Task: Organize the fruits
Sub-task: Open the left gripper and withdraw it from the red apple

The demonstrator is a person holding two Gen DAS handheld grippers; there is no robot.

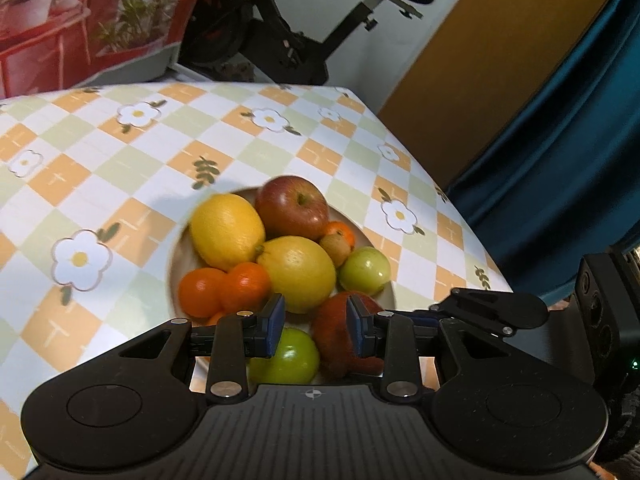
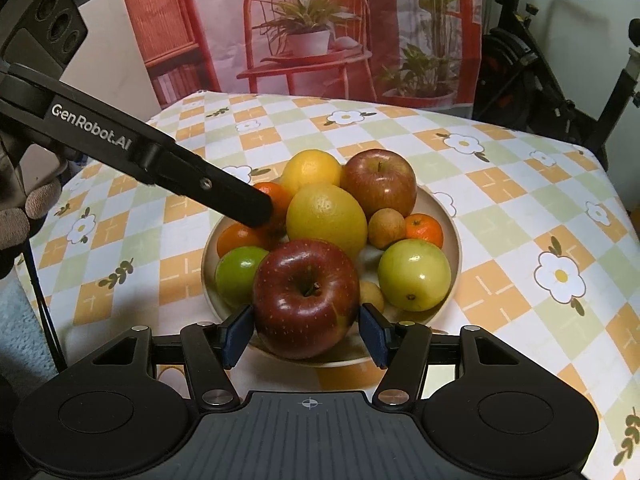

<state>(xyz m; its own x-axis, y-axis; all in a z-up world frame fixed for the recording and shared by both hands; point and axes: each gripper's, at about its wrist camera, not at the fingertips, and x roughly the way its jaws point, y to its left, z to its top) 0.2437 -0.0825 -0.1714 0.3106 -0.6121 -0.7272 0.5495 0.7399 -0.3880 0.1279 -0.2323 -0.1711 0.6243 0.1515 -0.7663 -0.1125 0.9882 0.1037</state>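
A beige plate (image 2: 452,216) on the checked tablecloth holds two lemons (image 2: 326,216), a far red apple (image 2: 380,182), two green apples (image 2: 414,274), tangerines (image 2: 424,230) and small brown fruits (image 2: 386,228). At the plate's near rim my right gripper (image 2: 307,330) is shut on a big dark red apple (image 2: 306,300), one pad against each side. My left gripper (image 1: 317,325) hovers over the plate (image 1: 176,256), its pads apart with nothing between them. Below it lie a lemon (image 1: 298,272) and a green apple (image 1: 292,356). In the right wrist view its tip (image 2: 260,210) sits over the left tangerines.
An exercise bike (image 2: 540,60) stands behind the table's far right corner. A printed red-chair backdrop (image 2: 320,40) hangs at the back. A teal curtain (image 1: 560,160) drops past the table's right edge. A gloved hand (image 2: 24,216) holds the left gripper.
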